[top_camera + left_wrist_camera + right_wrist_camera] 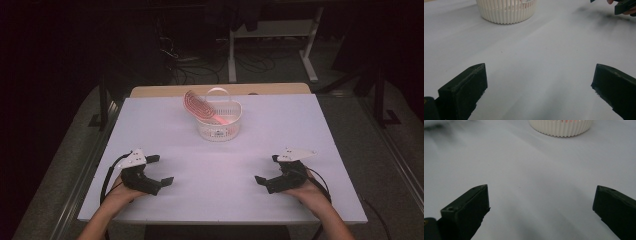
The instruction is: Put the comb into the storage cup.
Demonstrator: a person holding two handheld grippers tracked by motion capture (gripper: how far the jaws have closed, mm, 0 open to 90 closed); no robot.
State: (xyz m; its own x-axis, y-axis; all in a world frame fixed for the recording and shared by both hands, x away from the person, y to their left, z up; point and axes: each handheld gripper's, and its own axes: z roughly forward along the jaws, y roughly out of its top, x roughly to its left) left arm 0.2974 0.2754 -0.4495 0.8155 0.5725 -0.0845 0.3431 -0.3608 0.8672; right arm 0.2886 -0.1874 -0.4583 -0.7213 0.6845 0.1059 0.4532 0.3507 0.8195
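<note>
With jaws spread on both the left gripper (159, 169) and right gripper (267, 169), a careless reach might tip the light white ribbed plastic basket (218, 127) holding the pink comb (197, 106).

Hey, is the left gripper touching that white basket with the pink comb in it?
Apart. In the high view the left gripper sits near the table's front edge, with a wide stretch of bare table between it and the basket.

Basket (506, 11) top cut off; pink comb (202, 107) maybe.
</note>
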